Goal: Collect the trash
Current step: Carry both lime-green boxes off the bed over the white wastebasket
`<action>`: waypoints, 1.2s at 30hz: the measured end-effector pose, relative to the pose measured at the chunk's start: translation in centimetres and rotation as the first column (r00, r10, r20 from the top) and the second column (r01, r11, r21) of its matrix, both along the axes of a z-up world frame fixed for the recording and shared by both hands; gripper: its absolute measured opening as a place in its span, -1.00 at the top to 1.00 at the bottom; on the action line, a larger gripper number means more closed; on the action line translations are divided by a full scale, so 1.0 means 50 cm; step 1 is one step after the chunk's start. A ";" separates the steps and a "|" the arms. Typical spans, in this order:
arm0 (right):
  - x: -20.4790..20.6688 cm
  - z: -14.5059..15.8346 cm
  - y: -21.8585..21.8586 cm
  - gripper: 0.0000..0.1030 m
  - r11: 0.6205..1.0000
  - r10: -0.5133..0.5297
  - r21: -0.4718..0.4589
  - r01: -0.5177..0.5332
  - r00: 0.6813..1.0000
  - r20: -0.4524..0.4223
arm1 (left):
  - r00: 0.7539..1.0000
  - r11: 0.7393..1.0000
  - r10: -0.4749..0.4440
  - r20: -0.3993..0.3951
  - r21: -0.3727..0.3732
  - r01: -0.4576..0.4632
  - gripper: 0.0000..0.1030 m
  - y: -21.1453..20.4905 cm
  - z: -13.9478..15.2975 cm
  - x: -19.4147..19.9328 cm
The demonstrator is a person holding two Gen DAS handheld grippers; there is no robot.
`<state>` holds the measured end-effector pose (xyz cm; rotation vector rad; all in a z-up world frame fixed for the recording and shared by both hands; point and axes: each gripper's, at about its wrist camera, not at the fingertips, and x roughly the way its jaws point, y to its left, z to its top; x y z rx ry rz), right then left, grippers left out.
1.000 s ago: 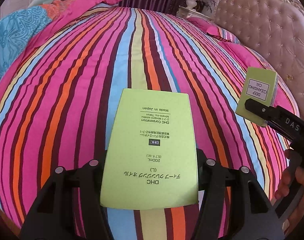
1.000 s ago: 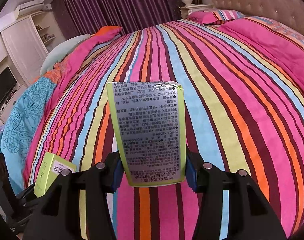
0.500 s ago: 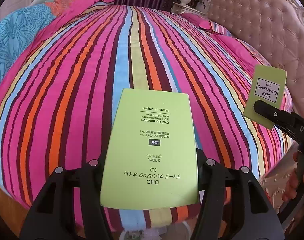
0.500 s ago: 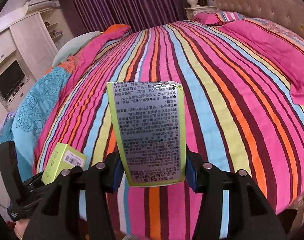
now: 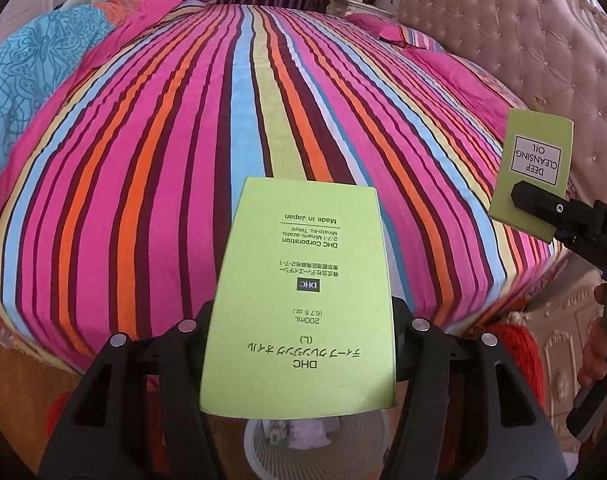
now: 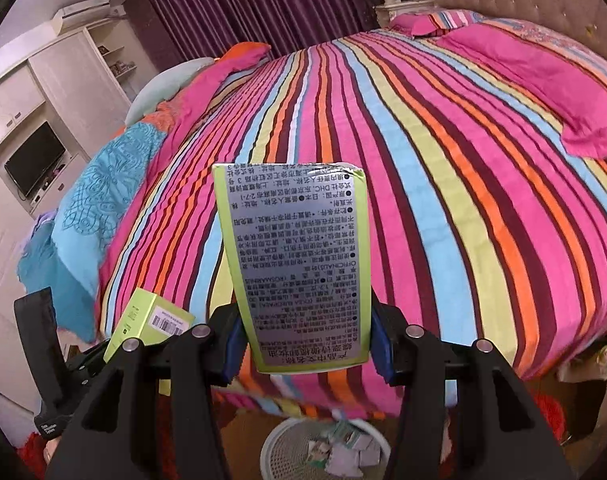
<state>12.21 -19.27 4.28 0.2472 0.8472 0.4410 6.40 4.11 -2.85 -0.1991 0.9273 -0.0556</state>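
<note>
My left gripper (image 5: pixel 301 336) is shut on a light green DHC box (image 5: pixel 303 292), held upright above the near edge of the striped bed (image 5: pixel 183 140). My right gripper (image 6: pixel 303 344) is shut on a second green box with a silver label (image 6: pixel 299 264). Each box also shows in the other view: the right one (image 5: pixel 531 172) at the right of the left wrist view, the left one (image 6: pixel 151 318) at the lower left of the right wrist view. A white mesh bin holding paper scraps (image 6: pixel 327 448) stands on the floor below; its rim (image 5: pixel 255 444) also shows in the left wrist view.
A tufted headboard (image 5: pixel 523 40) and pink pillows (image 6: pixel 543 92) lie at the right. A blue quilt (image 6: pixel 99 200) hangs at the bed's left. White cabinets with a TV (image 6: pixel 33 164) stand at the far left. Wooden floor (image 5: pixel 19 396) and a red rug (image 5: pixel 515 344) lie below.
Both grippers have drawn back from over the bed, still holding their boxes. The bed's near edge, the floor and the white bin have come into view below.
</note>
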 end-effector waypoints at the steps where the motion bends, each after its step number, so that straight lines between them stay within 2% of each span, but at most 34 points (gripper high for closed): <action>1: -0.009 -0.002 -0.001 0.06 1.000 0.001 0.005 -0.001 1.000 -0.006 | 1.000 1.000 -0.003 -0.002 0.000 0.003 -0.10 -0.001 -0.001 -0.009; 11: -0.079 -0.030 0.001 0.06 0.999 0.047 0.016 -0.046 0.996 -0.073 | 0.998 1.000 -0.029 -0.055 -0.014 0.028 -0.10 -0.003 -0.032 -0.085; 21: -0.146 -0.099 0.005 0.06 0.995 0.103 0.017 -0.102 0.969 -0.226 | 0.984 0.996 -0.093 -0.154 0.001 0.094 -0.10 -0.018 -0.091 -0.148; 29: -0.172 -0.165 0.020 0.06 0.987 0.159 0.070 -0.143 0.908 -0.388 | 0.957 0.992 -0.124 -0.262 -0.034 0.119 -0.10 -0.035 -0.158 -0.176; 32: -0.165 -0.200 0.023 0.06 0.987 0.161 0.082 -0.139 0.869 -0.468 | 0.947 0.991 -0.131 -0.294 -0.037 0.125 -0.10 -0.038 -0.175 -0.171; 36: -0.154 -0.251 0.016 0.06 0.989 0.148 0.107 -0.106 0.806 -0.573 | 0.920 0.991 -0.133 -0.368 -0.050 0.124 -0.10 -0.041 -0.212 -0.164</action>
